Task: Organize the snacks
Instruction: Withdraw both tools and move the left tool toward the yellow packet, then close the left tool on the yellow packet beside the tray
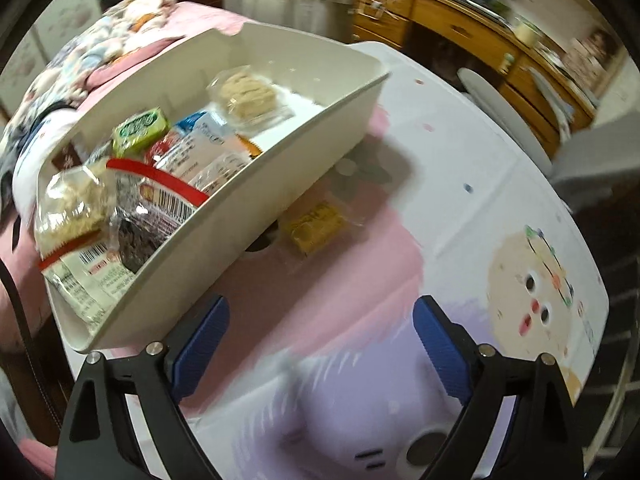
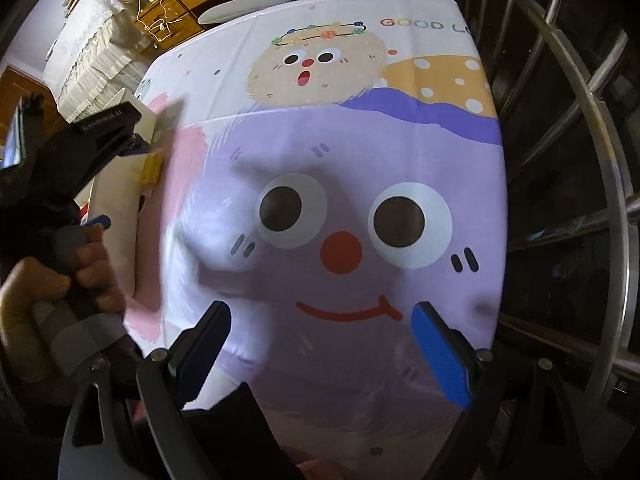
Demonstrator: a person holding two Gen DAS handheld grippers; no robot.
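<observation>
A white bin (image 1: pixel 256 200) stands on the table at the left of the left wrist view. It holds several snack packs, among them a green packet (image 1: pixel 140 128), a clear pack of pale biscuits (image 1: pixel 246 94) and a red-striped bag (image 1: pixel 160 196). One yellow packet (image 1: pixel 316 226) lies on the cloth just outside the bin's near wall. My left gripper (image 1: pixel 320 344) hangs open over the pink and lilac cloth, short of that packet, nothing between its blue pads. My right gripper (image 2: pixel 322 344) is open too, above the printed lilac face, and holds nothing.
A cartoon tablecloth (image 2: pixel 340 152) covers the table. A person's hand (image 2: pixel 92 264) shows at the left of the right wrist view, with the yellow packet (image 2: pixel 152 168) beyond it. A metal railing (image 2: pixel 592 160) runs along the right edge. A wooden desk (image 1: pixel 460 28) and pink bed (image 1: pixel 200 16) stand behind.
</observation>
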